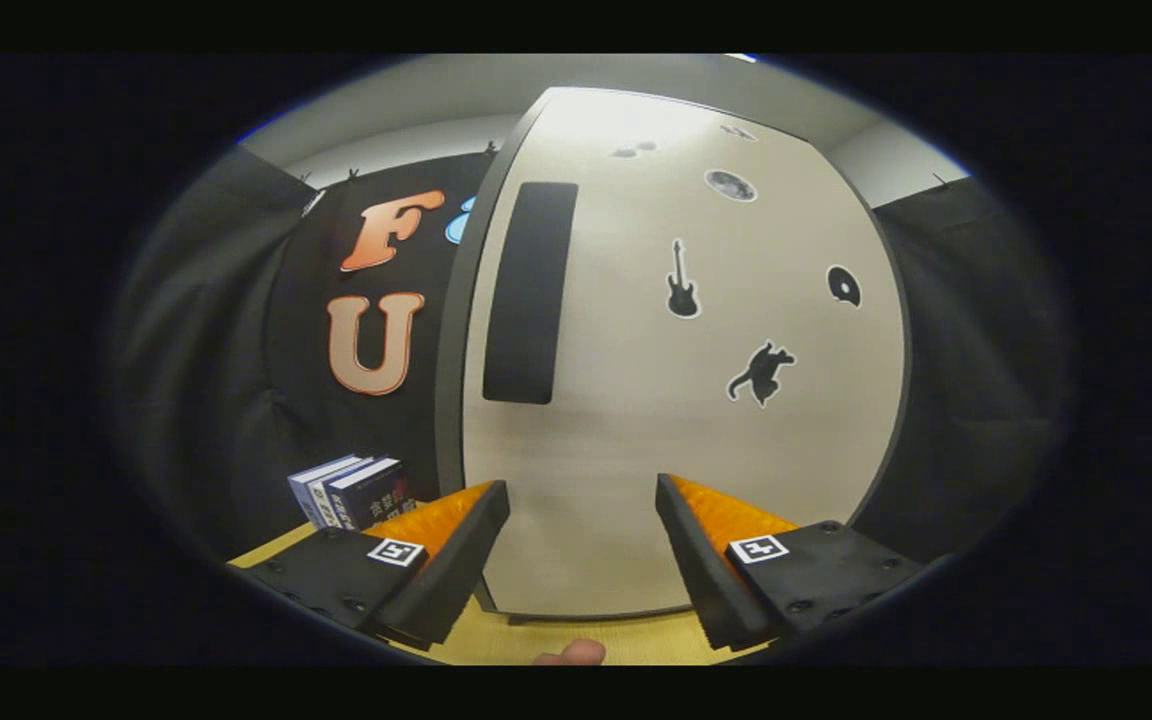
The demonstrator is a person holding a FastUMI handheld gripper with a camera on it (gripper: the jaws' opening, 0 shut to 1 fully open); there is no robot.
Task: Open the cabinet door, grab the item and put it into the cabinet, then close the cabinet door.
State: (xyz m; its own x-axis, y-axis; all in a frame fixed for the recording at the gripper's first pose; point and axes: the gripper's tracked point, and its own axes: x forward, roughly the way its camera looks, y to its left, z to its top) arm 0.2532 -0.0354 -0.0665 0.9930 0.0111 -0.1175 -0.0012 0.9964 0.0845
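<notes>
Now | tongs [583, 500] released, nothing between | cabinet door [676, 380] shut, just ahead | books [354, 492] beyond left finger

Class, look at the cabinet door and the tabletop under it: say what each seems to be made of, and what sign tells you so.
Cabinet door: probably laminated board, pale and matte, with faint grain, a dark edge and a dark recessed handle. Tabletop: likely wood or wood-look laminate, yellowish with fine grain. The gripper fingers are open before the closed door.
</notes>
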